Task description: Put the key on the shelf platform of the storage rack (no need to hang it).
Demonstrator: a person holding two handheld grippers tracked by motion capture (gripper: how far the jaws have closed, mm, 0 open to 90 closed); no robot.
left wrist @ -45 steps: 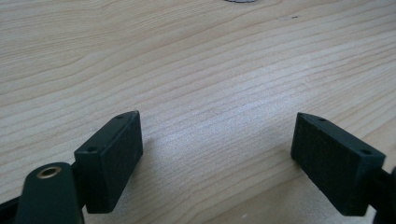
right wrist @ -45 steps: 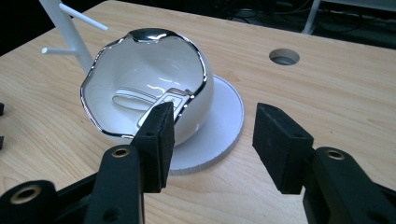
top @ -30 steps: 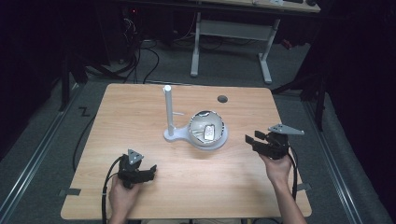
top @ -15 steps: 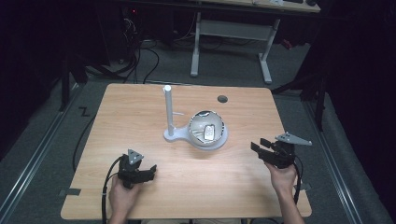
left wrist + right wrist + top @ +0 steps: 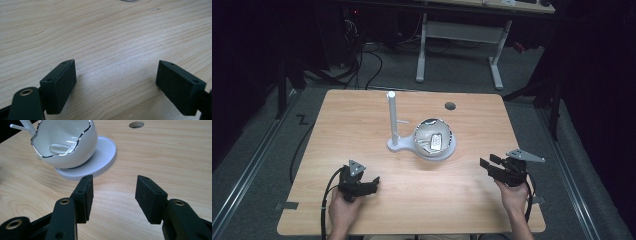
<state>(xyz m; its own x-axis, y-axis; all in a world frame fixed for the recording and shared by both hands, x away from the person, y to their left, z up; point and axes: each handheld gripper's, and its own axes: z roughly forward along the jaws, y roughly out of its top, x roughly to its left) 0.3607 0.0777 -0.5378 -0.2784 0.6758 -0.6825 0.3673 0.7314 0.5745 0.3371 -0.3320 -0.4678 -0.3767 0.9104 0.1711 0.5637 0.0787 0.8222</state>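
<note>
A white bowl (image 5: 435, 138) with a wavy silver rim sits upright on a round white base (image 5: 102, 157) near the middle of the wooden table (image 5: 362, 115), mouth up. A white post (image 5: 392, 117) stands upright just beside it on the left. A small hole (image 5: 450, 106) lies behind. The right gripper (image 5: 113, 187), jaws apart and empty, faces the bowl with bare wood between. The left gripper (image 5: 116, 82), jaws wide apart, rests over bare wood near the front edge.

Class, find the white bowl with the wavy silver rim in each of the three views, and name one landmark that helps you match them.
High view: the bowl sits at table centre, on a round white base beside a post.
Left gripper view: not in it.
Right gripper view: the bowl is upper left, beyond the jaws.
Shared landmark: the round table hole.
</note>
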